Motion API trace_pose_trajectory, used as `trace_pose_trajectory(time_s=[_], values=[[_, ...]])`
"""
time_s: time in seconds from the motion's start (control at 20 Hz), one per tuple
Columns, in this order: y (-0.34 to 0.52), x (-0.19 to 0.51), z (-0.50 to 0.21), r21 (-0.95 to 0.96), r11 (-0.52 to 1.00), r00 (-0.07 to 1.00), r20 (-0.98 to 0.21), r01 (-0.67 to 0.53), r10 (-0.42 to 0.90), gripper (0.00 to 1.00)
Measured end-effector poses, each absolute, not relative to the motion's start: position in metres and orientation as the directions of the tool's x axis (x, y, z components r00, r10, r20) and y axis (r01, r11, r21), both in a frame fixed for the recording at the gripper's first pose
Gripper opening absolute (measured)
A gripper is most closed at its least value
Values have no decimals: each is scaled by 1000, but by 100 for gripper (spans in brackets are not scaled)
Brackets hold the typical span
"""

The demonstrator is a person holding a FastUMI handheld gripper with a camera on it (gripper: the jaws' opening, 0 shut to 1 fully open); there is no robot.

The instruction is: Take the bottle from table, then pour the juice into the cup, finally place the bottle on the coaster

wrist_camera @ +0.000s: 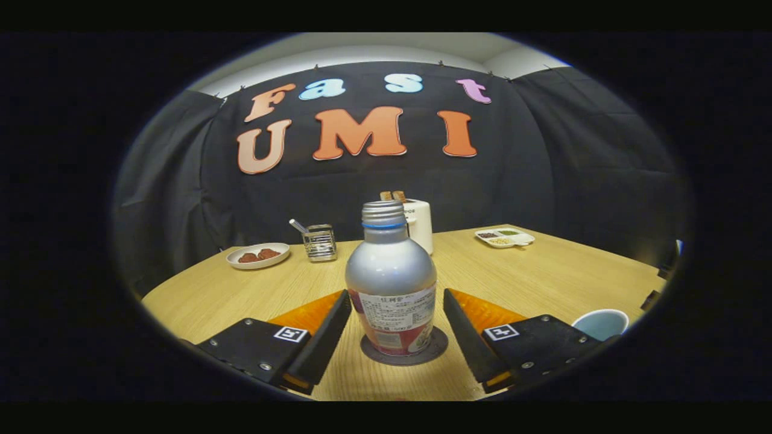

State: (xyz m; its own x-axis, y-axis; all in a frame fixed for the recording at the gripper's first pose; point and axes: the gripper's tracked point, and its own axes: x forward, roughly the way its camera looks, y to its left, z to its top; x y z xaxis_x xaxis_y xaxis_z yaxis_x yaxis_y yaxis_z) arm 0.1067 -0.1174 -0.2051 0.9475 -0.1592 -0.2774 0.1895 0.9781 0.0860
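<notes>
A silver bottle (391,283) with a screw cap and a red-and-white label stands upright on a dark round coaster (437,348) on the wooden table (537,274). My gripper (397,322) is open, one finger on each side of the bottle's lower body, with a gap between each finger and the bottle. A light blue cup (601,323) sits on the table to the right, partly hidden behind the right finger's mount.
Beyond the bottle stand a white toaster (420,224) with bread in it, a metal wire holder (319,242) with a utensil, a white plate (258,255) with brown food at the back left, and a divided white dish (505,237) at the back right.
</notes>
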Motion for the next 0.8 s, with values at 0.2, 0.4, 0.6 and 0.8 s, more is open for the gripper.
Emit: trace_pose_trajectory(time_s=[0.2, 0.4, 0.6, 0.8], values=[[-109, 87, -183, 64, 983, 962, -223, 174, -156, 97], [-99, 64, -157, 41, 986, 969, -195, 163, -152, 97], [-75, 40, -112, -9, 992, 980, -155, 129, -128, 97], [-40, 18, -71, 9, 997, 991, -114, 74, -73, 97]])
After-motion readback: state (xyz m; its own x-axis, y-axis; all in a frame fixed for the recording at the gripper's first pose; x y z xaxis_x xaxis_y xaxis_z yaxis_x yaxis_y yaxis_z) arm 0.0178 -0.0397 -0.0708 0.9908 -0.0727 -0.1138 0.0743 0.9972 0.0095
